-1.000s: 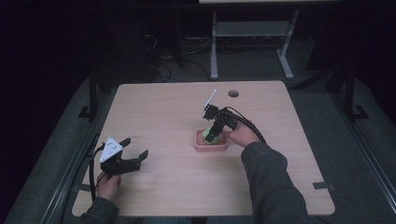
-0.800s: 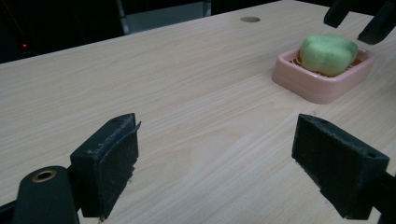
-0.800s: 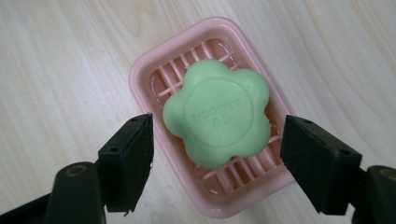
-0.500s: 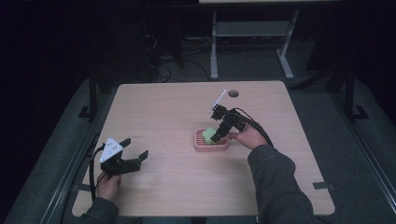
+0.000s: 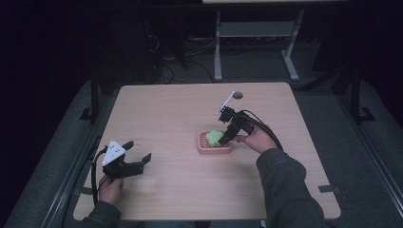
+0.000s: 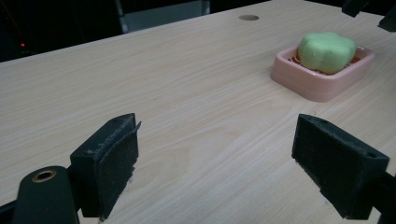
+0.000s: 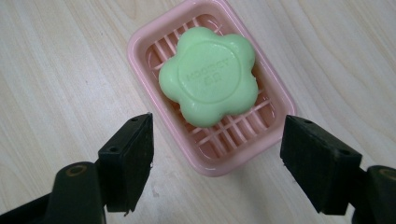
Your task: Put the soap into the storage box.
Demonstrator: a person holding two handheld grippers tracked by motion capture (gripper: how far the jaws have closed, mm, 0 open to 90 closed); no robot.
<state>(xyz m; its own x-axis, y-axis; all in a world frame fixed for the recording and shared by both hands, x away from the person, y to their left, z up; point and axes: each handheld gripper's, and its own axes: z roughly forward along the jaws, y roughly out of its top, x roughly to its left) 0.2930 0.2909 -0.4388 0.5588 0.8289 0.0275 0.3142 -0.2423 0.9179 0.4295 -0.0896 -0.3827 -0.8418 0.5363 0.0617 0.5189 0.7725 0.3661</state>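
A green flower-shaped soap (image 7: 208,76) lies in a pink slatted soap dish (image 7: 140,46) near the middle of the wooden table (image 5: 166,114). In the high view the soap (image 5: 214,138) and dish (image 5: 209,150) sit just left of my right gripper (image 5: 228,137). That right gripper (image 7: 215,161) hovers over the dish, open, with nothing between its jaws. My left gripper (image 5: 138,159) rests open near the table's front left. From the left gripper (image 6: 217,154) view, the soap (image 6: 325,50) and dish (image 6: 322,86) lie far off at the upper right.
A round cable hole (image 5: 237,95) marks the table's far side. A metal stand (image 5: 256,33) and cables lie on the dark floor beyond the table. Bare wood spreads between the two grippers.
The right gripper has drawn back to the right and up from the dish, leaving the soap lying in it. The left gripper has stayed put.
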